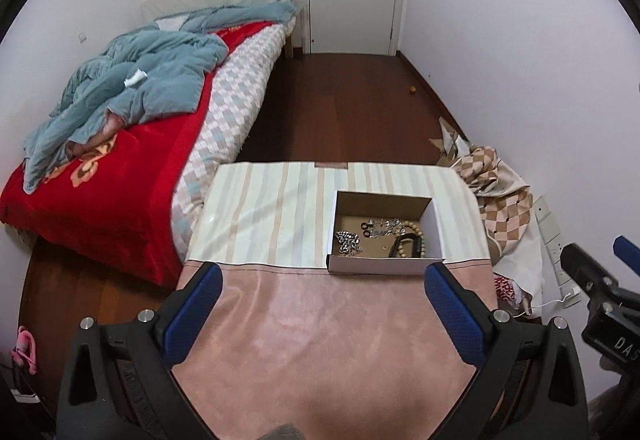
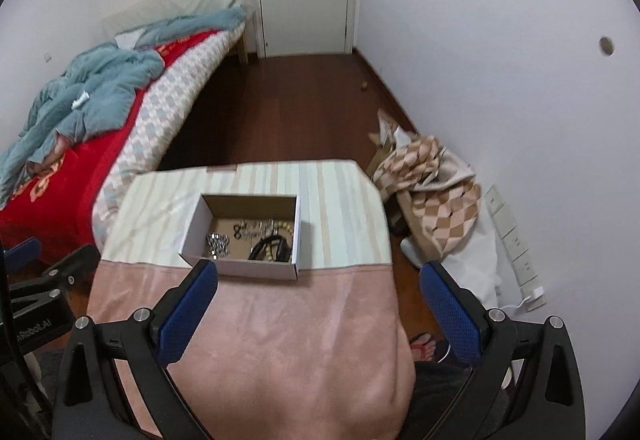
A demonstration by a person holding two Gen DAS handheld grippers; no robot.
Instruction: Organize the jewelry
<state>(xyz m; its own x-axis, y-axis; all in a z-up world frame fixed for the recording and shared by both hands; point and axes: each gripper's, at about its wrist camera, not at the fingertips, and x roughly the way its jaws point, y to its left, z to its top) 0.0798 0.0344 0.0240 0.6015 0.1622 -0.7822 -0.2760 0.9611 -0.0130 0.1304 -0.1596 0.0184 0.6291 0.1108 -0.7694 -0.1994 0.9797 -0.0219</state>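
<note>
Nearest: left gripper (image 1: 323, 274) spread wide over pink cloth (image 1: 320, 320), gripping nothing. Right gripper (image 2: 319, 272) equally wide, likewise bare. Beyond, on striped cloth (image 1: 272, 208), open cardboard box (image 1: 382, 265) containing silver chain (image 1: 349, 242), wooden bead bracelet (image 1: 414, 230), probably a black band (image 1: 404, 242) beside it. Bed (image 1: 132, 160) at left.

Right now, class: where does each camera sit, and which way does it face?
Left wrist: on the left gripper, above the table's near end, facing the box, bed and door; the right gripper shows at its edge.
Right wrist: on the right gripper, same heading; a sandalled foot shows.
Both share the box, open jaws.
</note>
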